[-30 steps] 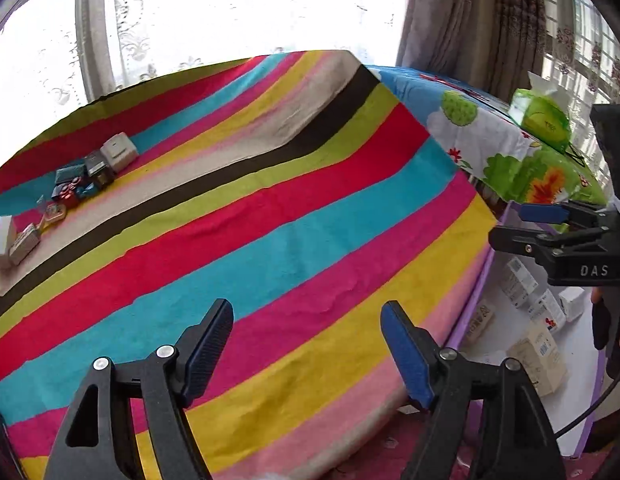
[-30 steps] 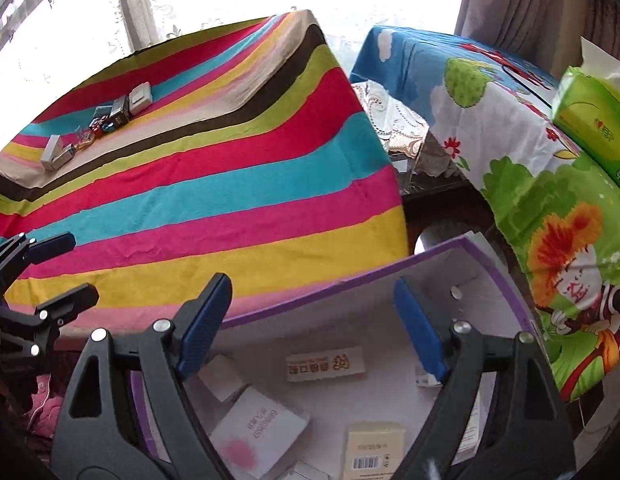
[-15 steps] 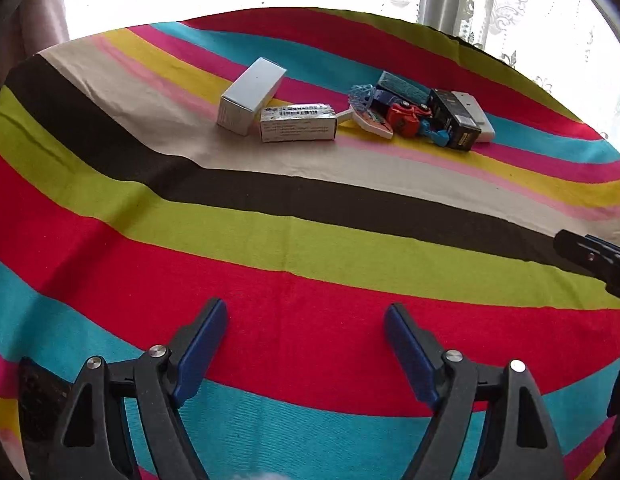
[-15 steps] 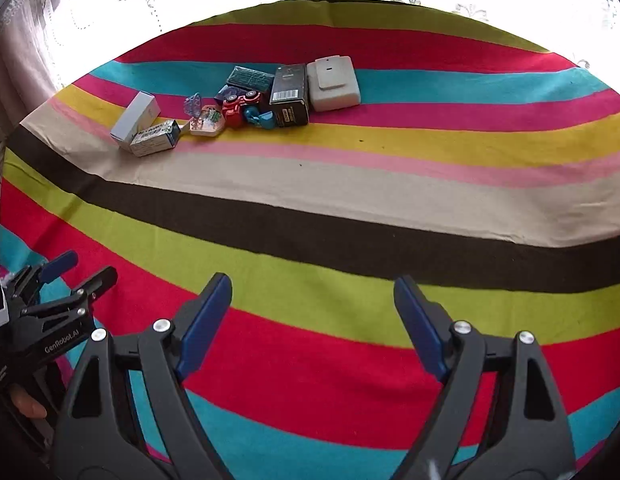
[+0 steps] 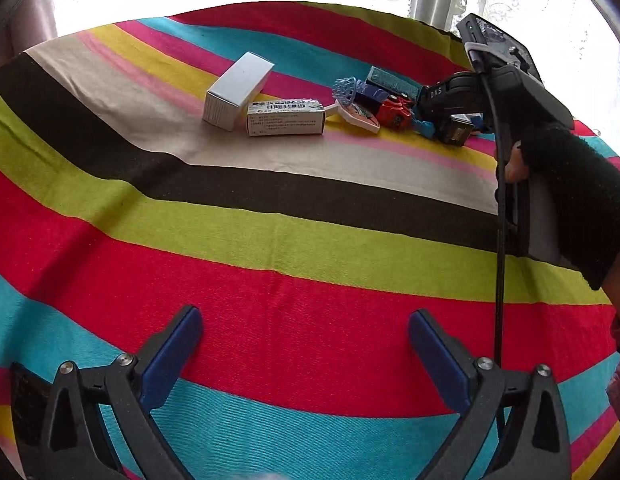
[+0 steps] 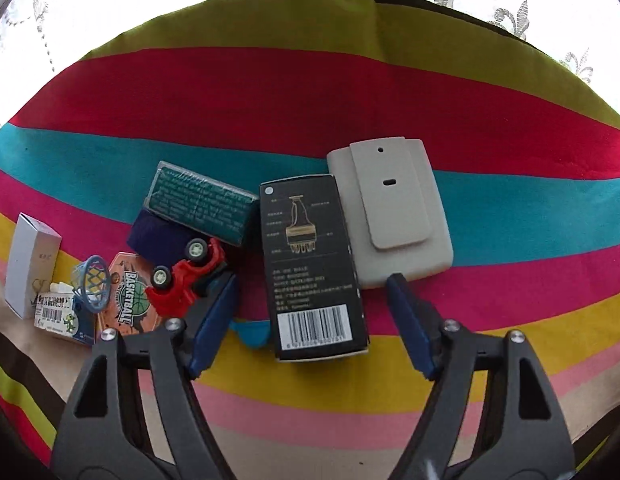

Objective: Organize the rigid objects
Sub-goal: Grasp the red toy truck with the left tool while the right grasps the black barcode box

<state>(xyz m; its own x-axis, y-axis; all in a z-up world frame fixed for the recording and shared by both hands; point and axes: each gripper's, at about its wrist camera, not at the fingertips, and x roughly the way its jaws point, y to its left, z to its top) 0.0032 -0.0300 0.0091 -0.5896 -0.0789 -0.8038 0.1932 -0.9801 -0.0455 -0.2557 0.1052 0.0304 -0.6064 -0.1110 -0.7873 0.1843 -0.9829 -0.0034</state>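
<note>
The right gripper (image 6: pixel 313 322) is hanging over a row of small rigid things on the striped cloth (image 6: pixel 310 92). Its jaws have just been closing, and the black box (image 6: pixel 312 264) is lying between the blue pads (image 6: pixel 215 320); a gap is showing on both sides, so the pads are not pressing it. The box is a flat glossy carton with a line drawing and a barcode on top. Just beside it on the right a grey case (image 6: pixel 390 208) is lying, smooth and rounded at the corners, with a raised flap. On the left a teal box (image 6: pixel 201 202) in shiny wrap is sitting partly on a dark blue block (image 6: pixel 157 240). A red plastic toy truck (image 6: pixel 185 280) is lying by the left pad, next to a basketball card (image 6: pixel 127 298) with a small blue net hoop (image 6: pixel 91 282). Two white cartons (image 6: pixel 29 268) are ending the row.

The left gripper (image 5: pixel 305 354) is hovering over the woven cloth well short of the row; its jaws have just been opening, standing wide with nothing between them. A hand in a black knit sleeve (image 5: pixel 566 184) is gripping the right tool's handle.
</note>
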